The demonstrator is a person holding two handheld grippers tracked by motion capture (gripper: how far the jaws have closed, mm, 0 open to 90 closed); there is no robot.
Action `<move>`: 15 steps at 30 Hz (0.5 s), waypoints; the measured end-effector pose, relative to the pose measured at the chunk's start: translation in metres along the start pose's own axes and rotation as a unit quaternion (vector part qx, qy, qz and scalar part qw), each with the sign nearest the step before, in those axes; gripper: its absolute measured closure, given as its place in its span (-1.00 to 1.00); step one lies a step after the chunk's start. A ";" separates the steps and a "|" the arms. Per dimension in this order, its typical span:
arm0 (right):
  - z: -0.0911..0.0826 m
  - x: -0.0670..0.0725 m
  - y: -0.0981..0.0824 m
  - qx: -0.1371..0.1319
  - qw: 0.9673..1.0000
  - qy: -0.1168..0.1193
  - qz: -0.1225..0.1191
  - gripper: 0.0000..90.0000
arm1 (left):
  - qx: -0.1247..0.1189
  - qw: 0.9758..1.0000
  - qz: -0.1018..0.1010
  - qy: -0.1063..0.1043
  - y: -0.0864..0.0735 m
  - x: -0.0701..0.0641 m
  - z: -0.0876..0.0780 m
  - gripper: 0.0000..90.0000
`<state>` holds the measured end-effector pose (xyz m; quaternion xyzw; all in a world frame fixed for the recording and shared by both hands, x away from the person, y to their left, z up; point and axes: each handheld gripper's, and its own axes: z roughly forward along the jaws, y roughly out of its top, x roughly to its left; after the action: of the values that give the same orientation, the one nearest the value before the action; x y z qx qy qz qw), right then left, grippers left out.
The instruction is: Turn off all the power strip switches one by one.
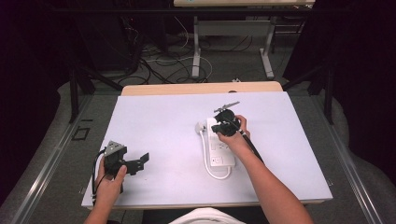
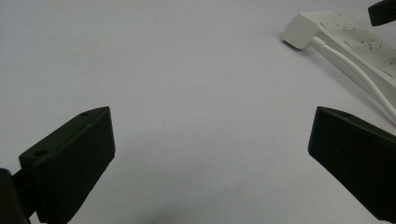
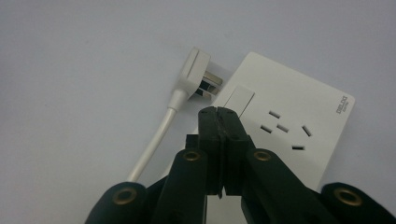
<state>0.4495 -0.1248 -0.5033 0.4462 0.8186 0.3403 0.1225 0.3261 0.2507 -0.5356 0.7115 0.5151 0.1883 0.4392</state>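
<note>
Item: my right gripper [image 3: 219, 112], jaws pressed together, empty, tip over power strip [image 3: 299, 116] switch, mid-table; plug [image 3: 196, 74] beside; left gripper [image 2: 205, 163] wide, empty. Risk: off-centre push skids strip

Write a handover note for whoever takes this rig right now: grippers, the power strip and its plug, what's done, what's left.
Left gripper: open, idle near the table's left front, off the work.
Right gripper: jaws shut with nothing between them, tip over the power strip's rocker switch; contact cannot be told.
Power strip: flat on the table, right of centre, sockets unused.
Plug: lies loose on the table beside the strip's switch end, prongs showing; its cord loops along the strip.
Done: nothing plugged in.
Left: probably press the switch.
</note>
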 end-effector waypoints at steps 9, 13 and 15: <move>0.005 -0.003 0.004 0.002 1.000 0.001 0.008 1.00 | 0.003 1.000 0.001 -0.002 0.000 0.001 -0.001 -0.99; 0.009 -0.004 0.003 0.012 1.000 0.002 0.010 1.00 | 0.003 1.000 0.001 -0.002 0.000 0.001 -0.001 -0.99; 0.011 -0.005 0.003 0.015 1.000 0.002 0.009 1.00 | 0.004 1.000 0.001 -0.002 0.000 0.001 -0.001 -0.99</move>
<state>0.4597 -0.1228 -0.5099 0.4550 0.8195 0.3300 0.1113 0.3259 0.2517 -0.5351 0.7140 0.5143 0.1857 0.4372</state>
